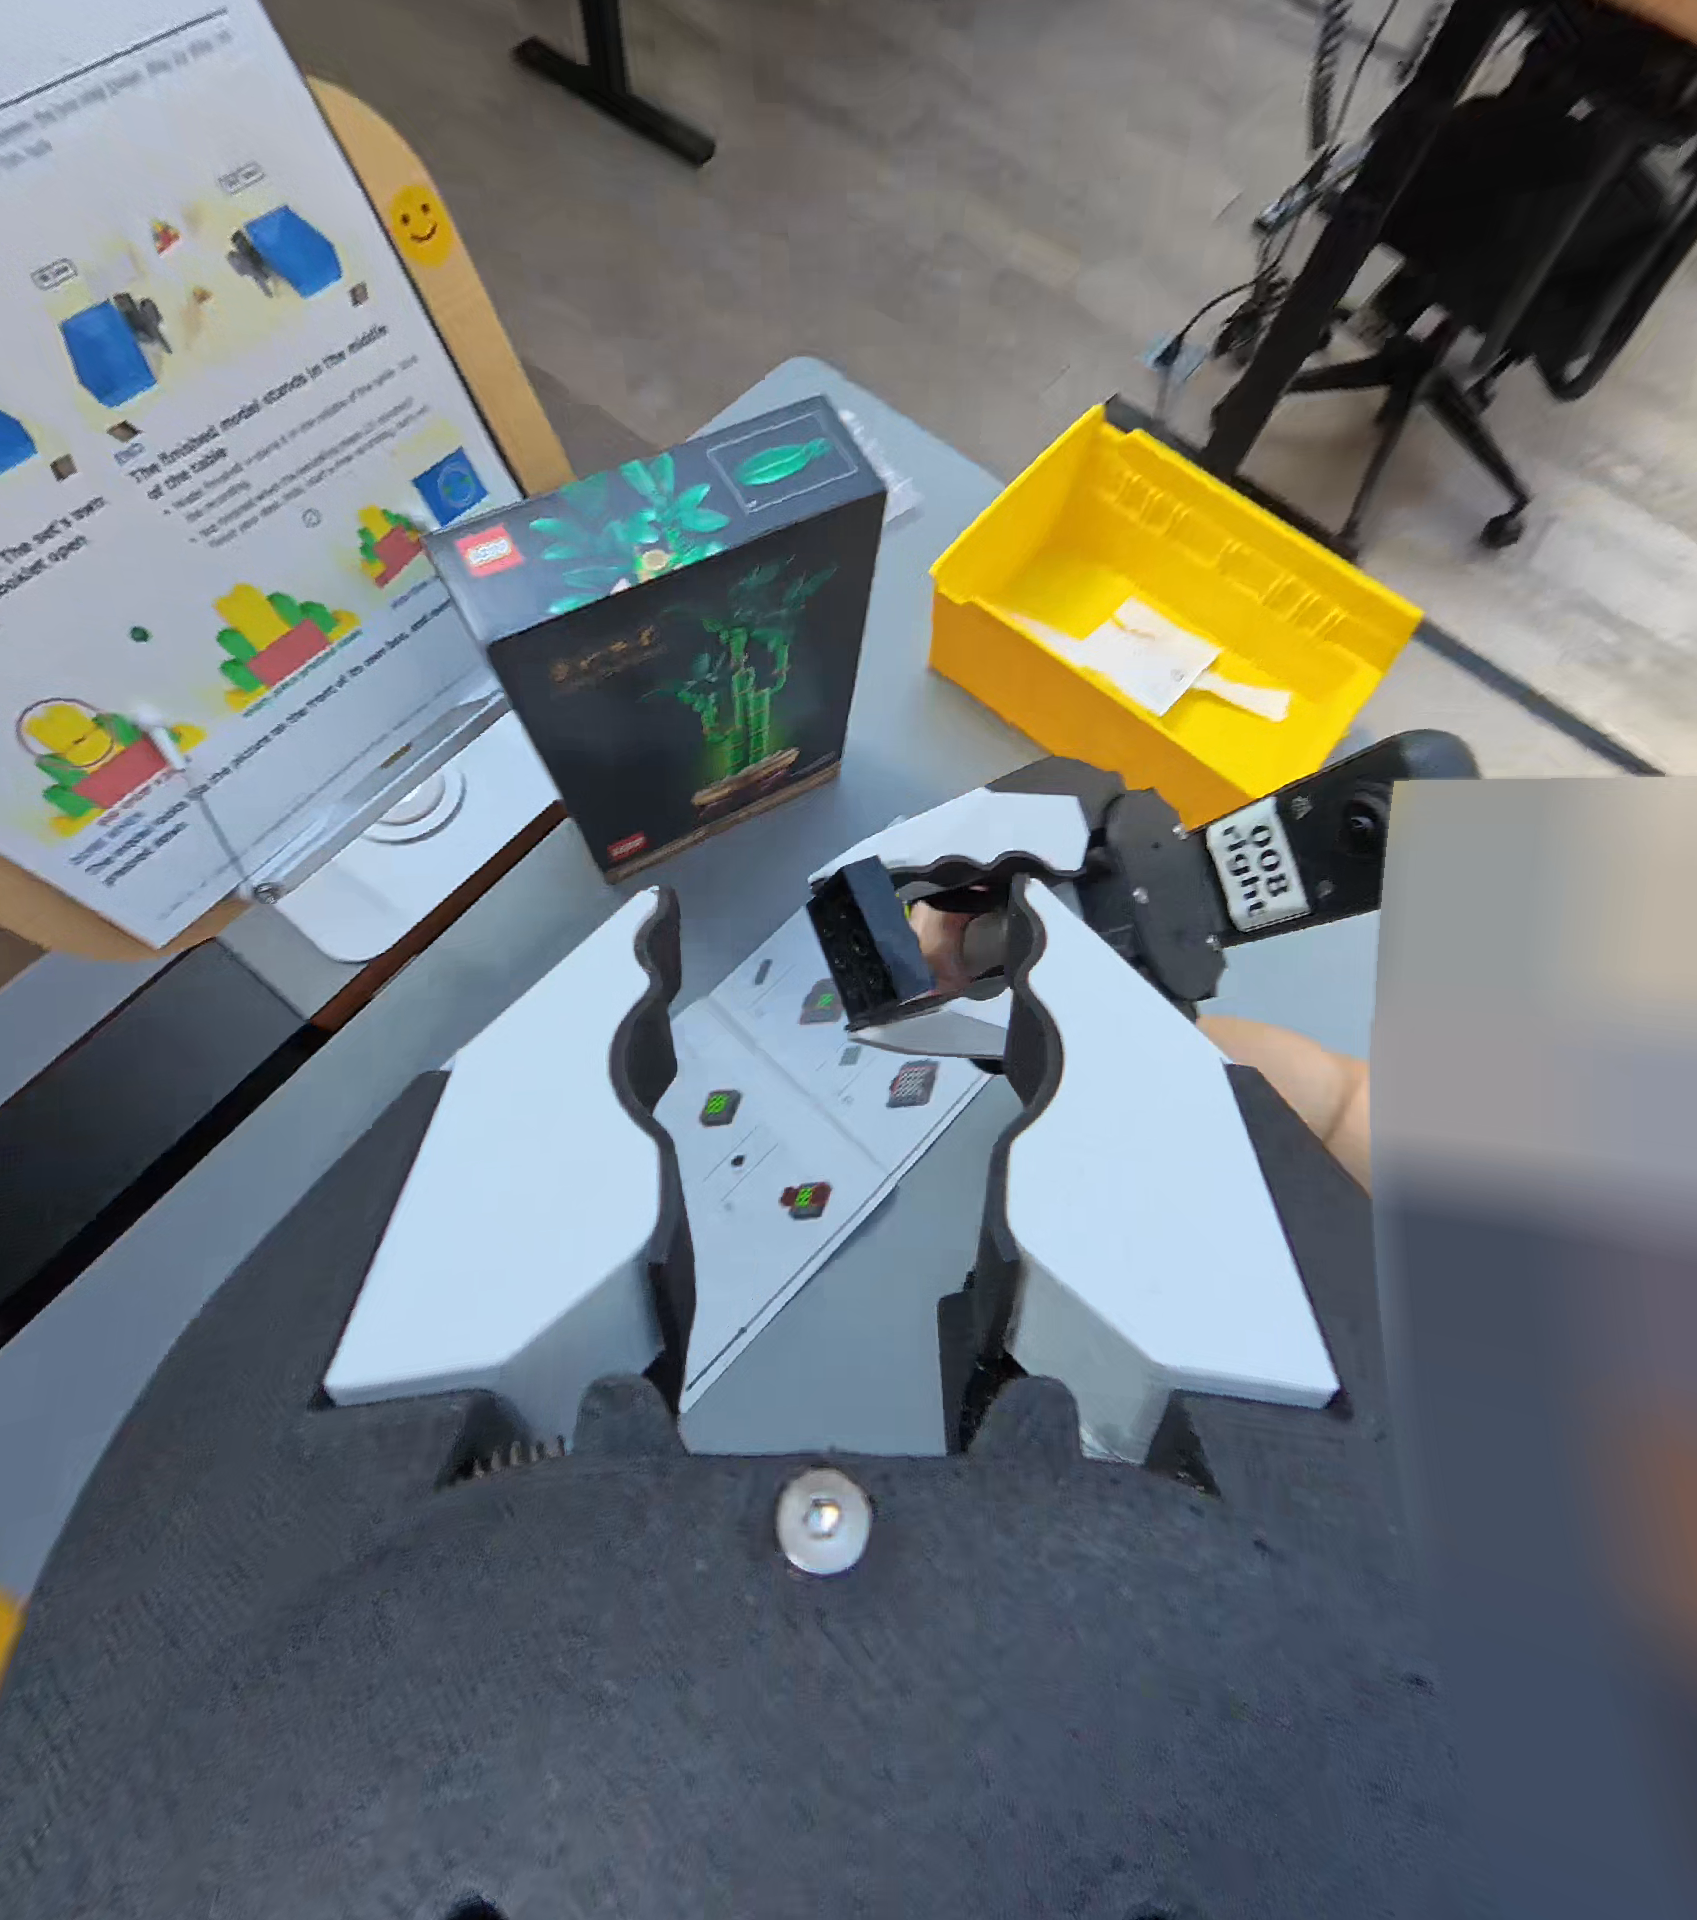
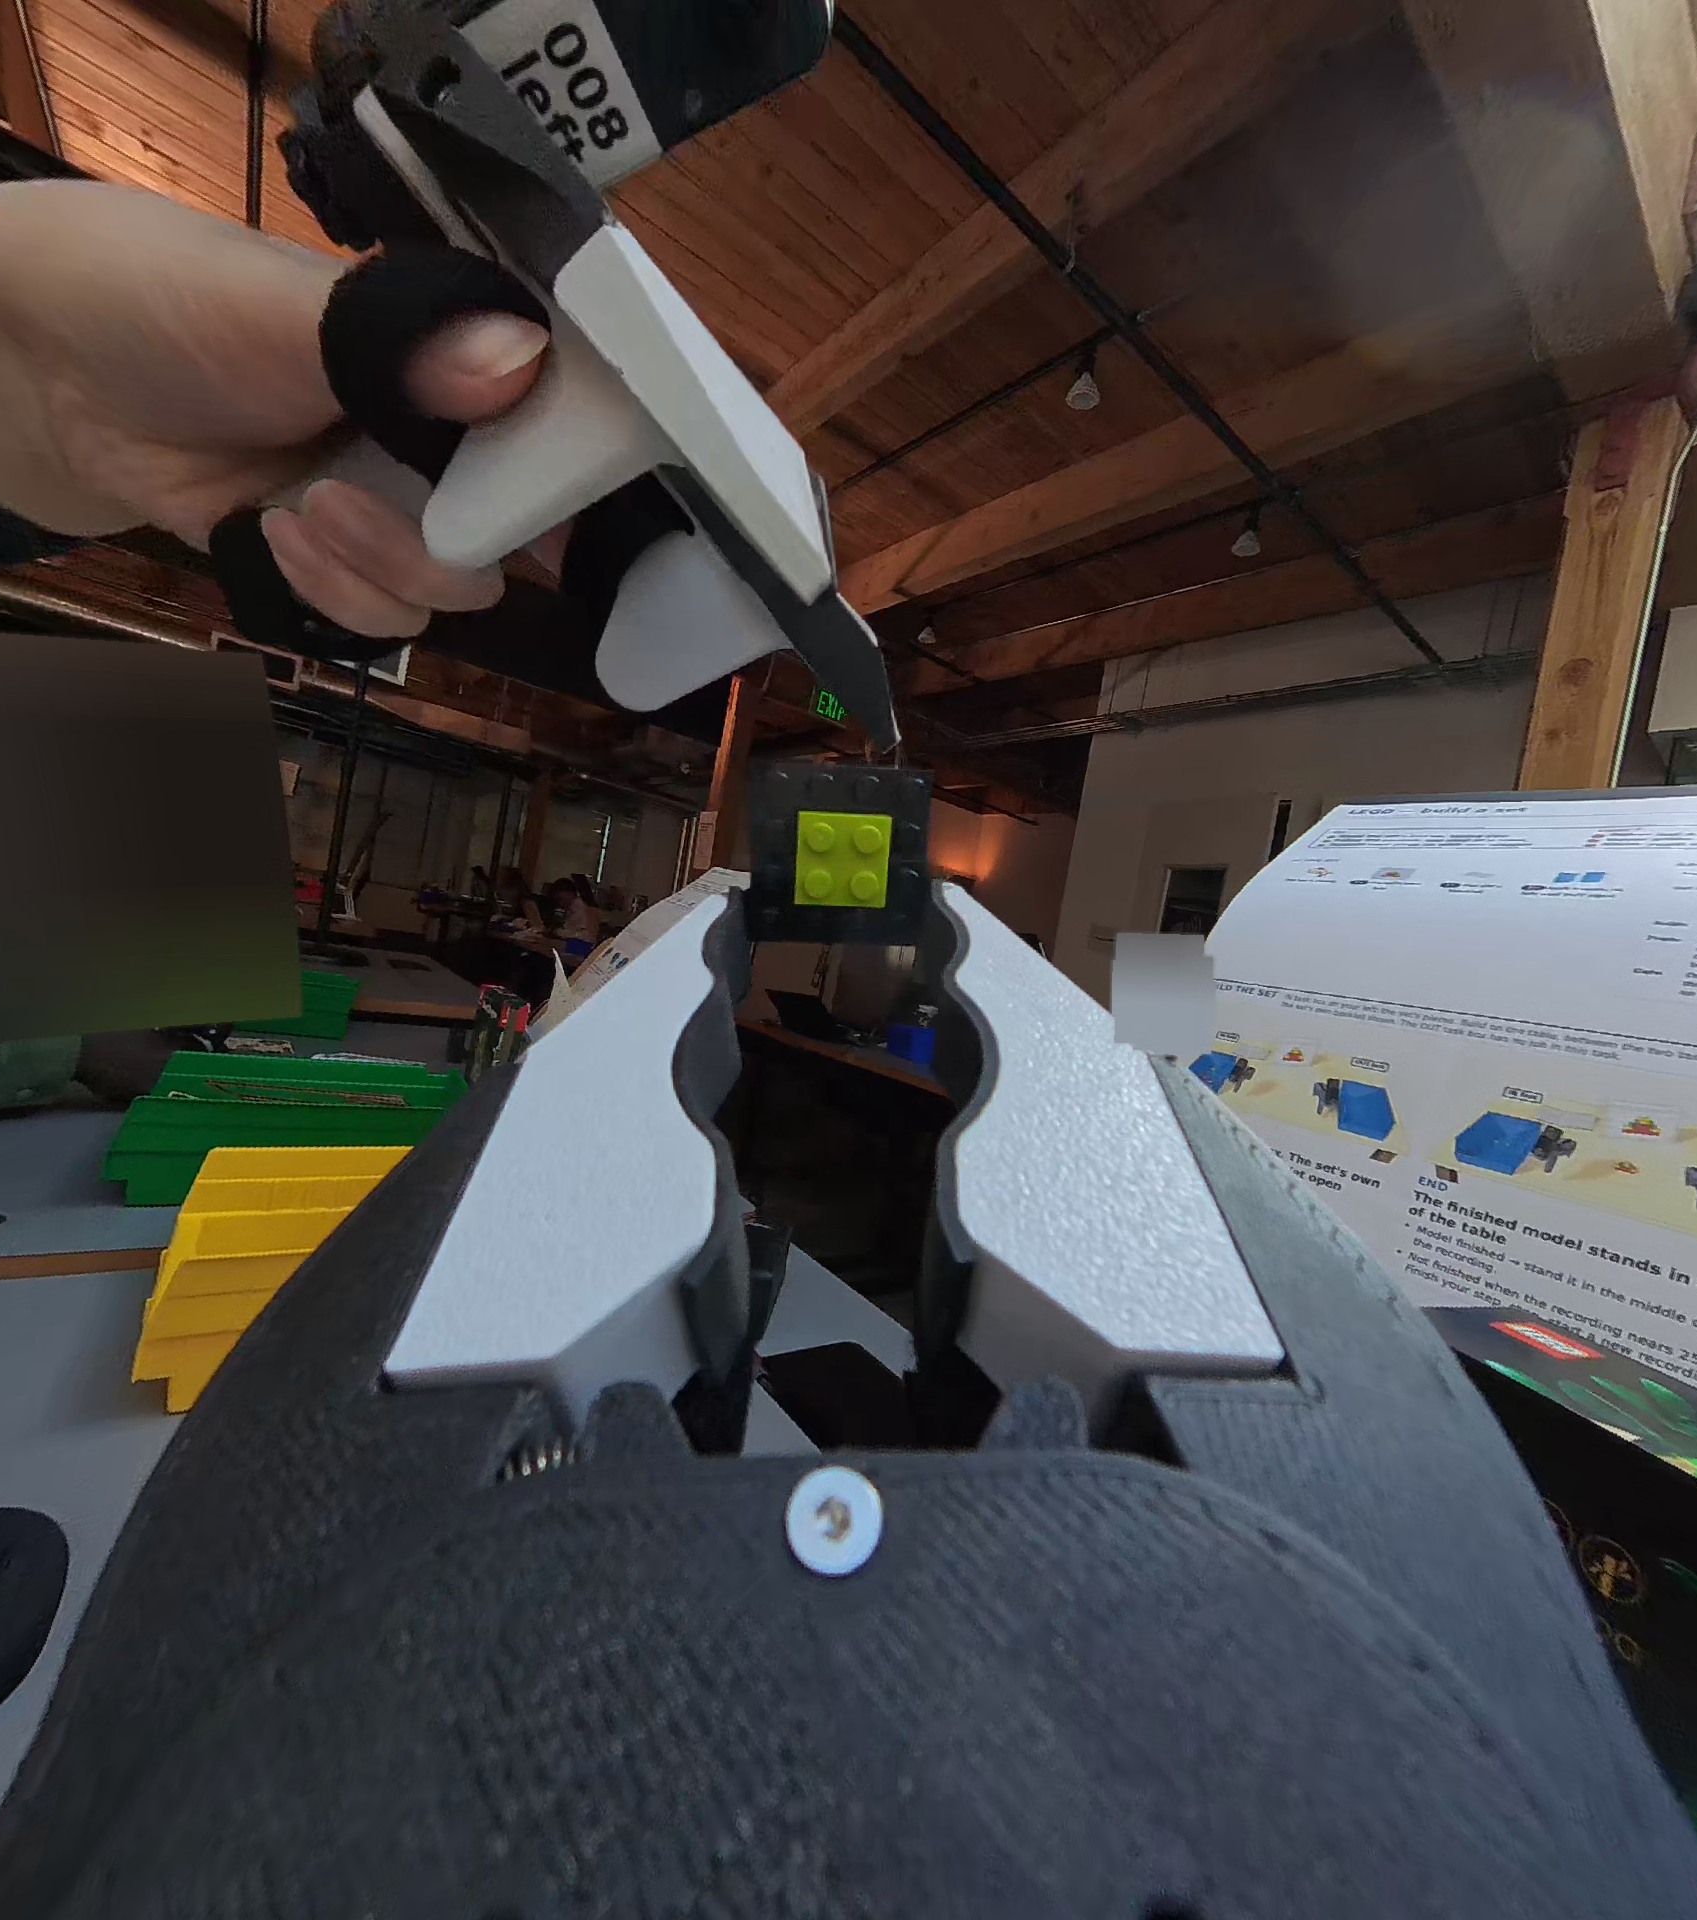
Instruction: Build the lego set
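A black square plate (image 2: 776, 852) with a lime 2x2 brick (image 2: 842, 856) on its studded face is clamped between my right gripper's (image 2: 839, 920) fingertips and held in the air. In the left wrist view the plate (image 1: 865, 945) shows its black underside, tilted, in my right gripper (image 1: 901, 951), which reaches in from the right. My left gripper (image 1: 839, 914) is open and empty, its jaws wide apart around the plate. In the right wrist view one left fingertip (image 2: 859, 665) comes down from the upper left to the plate's top edge.
An open instruction booklet (image 1: 823, 1143) lies on the grey table (image 1: 511, 935) under the grippers. The set's dark box (image 1: 688, 644) stands behind it. A yellow bin (image 1: 1166, 613) sits at the right, a printed sheet (image 1: 148, 468) at the left. Yellow (image 2: 241, 1247) and green bins (image 2: 283, 1112) are nearby. The grippers' ends are close to 4 cm from one another.
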Demonstrator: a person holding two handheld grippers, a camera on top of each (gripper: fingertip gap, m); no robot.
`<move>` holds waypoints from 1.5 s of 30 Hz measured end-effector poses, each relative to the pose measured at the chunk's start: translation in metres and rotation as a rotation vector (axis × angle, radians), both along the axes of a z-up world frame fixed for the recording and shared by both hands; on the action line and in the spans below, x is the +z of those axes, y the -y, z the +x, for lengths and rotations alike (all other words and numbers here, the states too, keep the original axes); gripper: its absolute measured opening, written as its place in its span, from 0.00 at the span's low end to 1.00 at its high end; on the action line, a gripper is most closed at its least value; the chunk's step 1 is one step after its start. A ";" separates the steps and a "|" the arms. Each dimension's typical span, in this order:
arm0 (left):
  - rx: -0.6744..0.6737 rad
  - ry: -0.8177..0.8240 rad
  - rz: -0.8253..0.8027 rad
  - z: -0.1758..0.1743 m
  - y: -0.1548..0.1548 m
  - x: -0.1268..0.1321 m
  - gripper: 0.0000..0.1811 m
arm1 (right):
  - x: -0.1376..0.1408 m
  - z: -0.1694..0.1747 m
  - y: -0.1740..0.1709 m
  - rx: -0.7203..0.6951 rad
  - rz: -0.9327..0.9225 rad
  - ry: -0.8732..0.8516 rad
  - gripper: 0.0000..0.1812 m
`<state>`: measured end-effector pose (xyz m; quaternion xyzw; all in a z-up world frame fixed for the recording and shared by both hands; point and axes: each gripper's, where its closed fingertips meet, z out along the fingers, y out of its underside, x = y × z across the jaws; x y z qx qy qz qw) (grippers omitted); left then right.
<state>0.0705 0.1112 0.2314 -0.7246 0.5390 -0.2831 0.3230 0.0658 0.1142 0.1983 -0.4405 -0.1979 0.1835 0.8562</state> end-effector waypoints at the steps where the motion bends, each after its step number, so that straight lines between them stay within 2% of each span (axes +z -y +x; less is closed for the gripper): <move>1: 0.024 -0.060 0.041 0.000 -0.003 -0.003 0.34 | 0.000 0.002 -0.001 -0.003 -0.009 -0.011 0.18; 9: 0.136 -0.377 0.141 0.008 -0.007 -0.013 0.33 | -0.003 0.007 -0.007 0.008 -0.051 -0.052 0.18; 12: 0.152 -0.409 0.124 0.014 -0.005 -0.012 0.28 | -0.002 0.010 -0.008 0.005 -0.058 -0.054 0.18; 23: 0.199 -0.599 0.084 0.020 -0.008 -0.025 0.28 | -0.004 0.012 -0.011 0.020 -0.078 -0.068 0.18; 36: 0.194 -0.696 0.052 0.016 -0.010 -0.046 0.24 | -0.007 0.012 -0.015 0.021 -0.089 -0.067 0.18; 45: 0.171 -0.715 0.046 0.019 -0.008 -0.056 0.17 | -0.008 0.013 -0.016 0.022 -0.093 -0.069 0.18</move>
